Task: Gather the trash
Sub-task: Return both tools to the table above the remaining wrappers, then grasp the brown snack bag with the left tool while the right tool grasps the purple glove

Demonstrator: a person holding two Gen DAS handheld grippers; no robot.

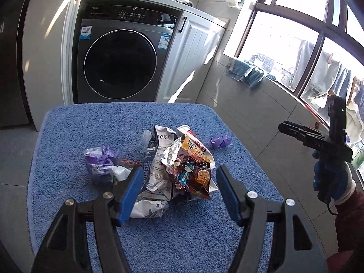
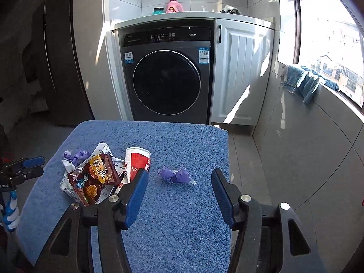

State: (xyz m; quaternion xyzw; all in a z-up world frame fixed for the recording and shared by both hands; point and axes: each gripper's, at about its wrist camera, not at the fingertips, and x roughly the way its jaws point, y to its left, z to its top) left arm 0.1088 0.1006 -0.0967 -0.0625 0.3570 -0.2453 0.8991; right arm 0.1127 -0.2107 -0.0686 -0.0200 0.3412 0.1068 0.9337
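A heap of crumpled snack wrappers (image 1: 182,166) lies in the middle of a blue towel-covered table (image 1: 91,122); the heap also shows at the left in the right wrist view (image 2: 95,177). A lone purple wrapper (image 1: 220,141) lies apart to the right, and shows in the right wrist view (image 2: 176,175). Another purple wrapper (image 1: 102,159) sits at the heap's left. My left gripper (image 1: 179,188) is open and empty, just short of the heap. My right gripper (image 2: 178,192) is open and empty, just short of the lone purple wrapper; in the left wrist view it hangs off the table's right side (image 1: 282,128).
A washing machine (image 2: 167,72) stands in a white cabinet (image 2: 238,72) behind the table. Detergent bottles (image 2: 174,5) stand on the counter. A tiled ledge with blue cloths (image 2: 304,82) runs under the window at right. Grey floor tiles surround the table.
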